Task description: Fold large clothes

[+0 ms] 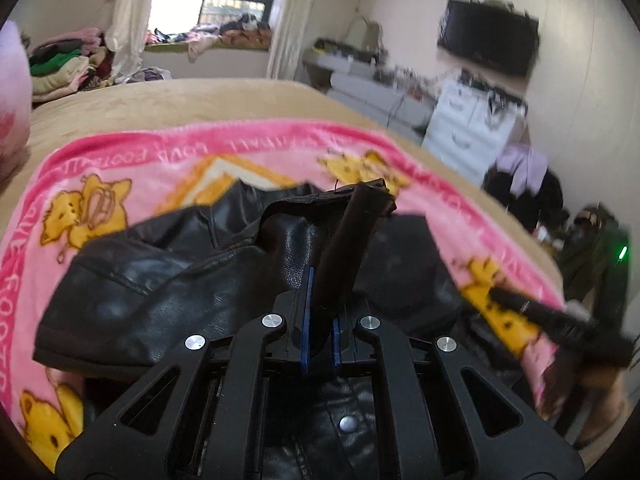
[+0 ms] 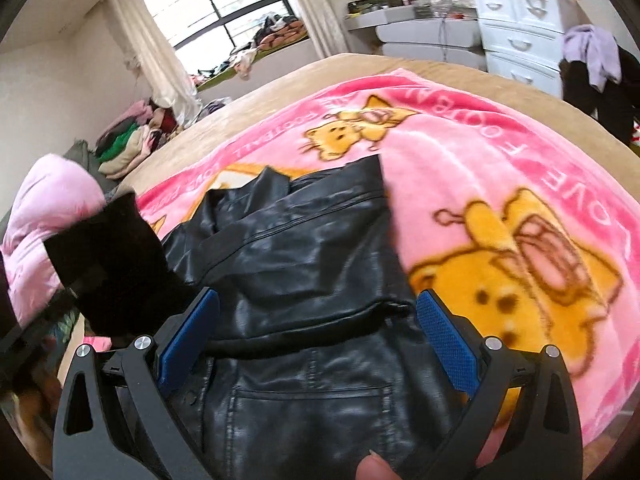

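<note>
A black leather jacket (image 1: 180, 280) lies crumpled on a pink cartoon-bear blanket (image 1: 160, 152) spread over the bed. My left gripper (image 1: 320, 312) is shut on a dark strip of the jacket (image 1: 352, 232), which sticks up between its blue pads. In the right wrist view my right gripper (image 2: 318, 298) stands open above the jacket (image 2: 312, 248), its blue pads (image 2: 448, 344) wide apart on either side of a zipped pocket. The lifted black piece (image 2: 108, 264) shows at the left there. Blurred at the right edge of the left wrist view is a dark bar that may be the right gripper.
The beige bedspread (image 1: 200, 96) reaches past the blanket (image 2: 480, 200). A white drawer unit (image 1: 468, 120), a wall television (image 1: 488, 36) and a chair draped with clothes (image 2: 592, 64) stand on the right. Clothes are piled (image 1: 64, 64) at the far left beside pink bedding (image 2: 48, 208). A person's fingertip (image 2: 372, 468) shows at the bottom.
</note>
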### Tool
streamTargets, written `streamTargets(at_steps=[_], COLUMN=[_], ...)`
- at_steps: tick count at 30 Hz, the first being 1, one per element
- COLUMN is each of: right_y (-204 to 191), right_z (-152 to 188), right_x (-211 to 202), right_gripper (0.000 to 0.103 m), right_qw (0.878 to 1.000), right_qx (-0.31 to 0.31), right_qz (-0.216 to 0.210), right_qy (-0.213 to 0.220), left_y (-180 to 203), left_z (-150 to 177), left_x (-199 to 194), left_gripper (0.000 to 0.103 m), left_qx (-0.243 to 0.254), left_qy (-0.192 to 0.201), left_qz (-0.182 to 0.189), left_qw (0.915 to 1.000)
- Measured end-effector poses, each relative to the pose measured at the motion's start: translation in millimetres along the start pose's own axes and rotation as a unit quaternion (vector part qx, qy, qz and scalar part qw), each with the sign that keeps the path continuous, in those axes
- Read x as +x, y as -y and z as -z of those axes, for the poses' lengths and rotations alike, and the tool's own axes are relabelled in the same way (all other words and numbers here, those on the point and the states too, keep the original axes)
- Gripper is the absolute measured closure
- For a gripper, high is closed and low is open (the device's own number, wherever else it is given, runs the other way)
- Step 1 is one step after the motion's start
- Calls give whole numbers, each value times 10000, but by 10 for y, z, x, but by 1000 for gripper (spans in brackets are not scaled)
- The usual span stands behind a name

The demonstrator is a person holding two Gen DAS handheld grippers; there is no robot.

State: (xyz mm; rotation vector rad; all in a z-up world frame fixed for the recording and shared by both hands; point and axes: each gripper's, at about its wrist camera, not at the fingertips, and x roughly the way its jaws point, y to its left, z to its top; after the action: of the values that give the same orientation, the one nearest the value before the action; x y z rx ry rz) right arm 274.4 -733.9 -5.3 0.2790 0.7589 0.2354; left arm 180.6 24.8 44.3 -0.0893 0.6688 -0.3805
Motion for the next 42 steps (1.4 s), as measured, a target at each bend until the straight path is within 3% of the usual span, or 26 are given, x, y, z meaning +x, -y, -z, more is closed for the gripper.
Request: streamTargets(at_steps=[6, 10, 11, 12, 13, 19, 22, 25, 28, 29, 31, 32, 34, 37, 39, 42], right_y=[137, 150, 152, 137, 107, -199, -321, -459, -591, -645, -759, -814, -1002, -1272, -1411, -1561], right_z=[-27, -59, -66, -66, -64, -4, 32, 60, 76, 69, 30, 6, -86, -278, -490, -777], right_x=[-15, 70, 112, 168, 214, 575, 752, 912, 1003, 1003, 942, 896, 770, 586, 410, 143], right_gripper=[5, 5, 5, 5, 5, 6, 23, 30, 51, 62, 68, 81, 92, 93, 94, 94], right_qw=[9998, 9983, 9973, 9958, 9946, 9794, 9698, 9647, 9665, 9692, 9777, 9798, 9829, 9829, 9779, 9708], right_qx=[201, 370, 440, 517, 548, 679, 838, 873, 752, 642, 310, 162, -308, -979, -1357, -1814], right_qz=[-55, -382, -497, -614, -705, -1450, -1682, -1779, -1726, -1689, -1559, -1562, -1565, -1474, -1574, -1554], right_qy=[-45, -218, -315, -438, -531, -1231, -1553, -1737, -1744, -1676, -1372, -1240, -922, -507, -226, 211], left_y=[187, 221, 224, 226, 221, 217, 127, -25, -312, -410, -731, -876, -1215, -1698, -1946, -2107], left_z=[293, 490, 523, 548, 586, 643, 607, 492, 306, 253, 122, 70, -29, -121, -156, -146], left_x=[310, 460, 469, 465, 457, 340, 161, -24, -206, -246, -333, -374, -463, -592, -661, -719], left_gripper=[95, 82, 51, 30, 17, 17, 10, 10, 10, 10, 10, 10, 10, 10, 10, 10], left_qx=[425, 659, 679, 661, 633, 669, 535, 324, -52, -162, -552, -746, -1229, -1953, -2333, -2573], left_qy=[-597, -995, -1044, -1080, -1093, -1176, -1088, -884, -515, -420, -156, -59, 197, 545, 668, 779], left_qz=[-80, -278, -257, -210, -244, -123, -17, 35, -83, -179, -527, -668, -980, -1331, -1375, -1465], left_qw=[9973, 9925, 9919, 9917, 9917, 9907, 9926, 9956, 9986, 9988, 9970, 9950, 9874, 9701, 9603, 9520])
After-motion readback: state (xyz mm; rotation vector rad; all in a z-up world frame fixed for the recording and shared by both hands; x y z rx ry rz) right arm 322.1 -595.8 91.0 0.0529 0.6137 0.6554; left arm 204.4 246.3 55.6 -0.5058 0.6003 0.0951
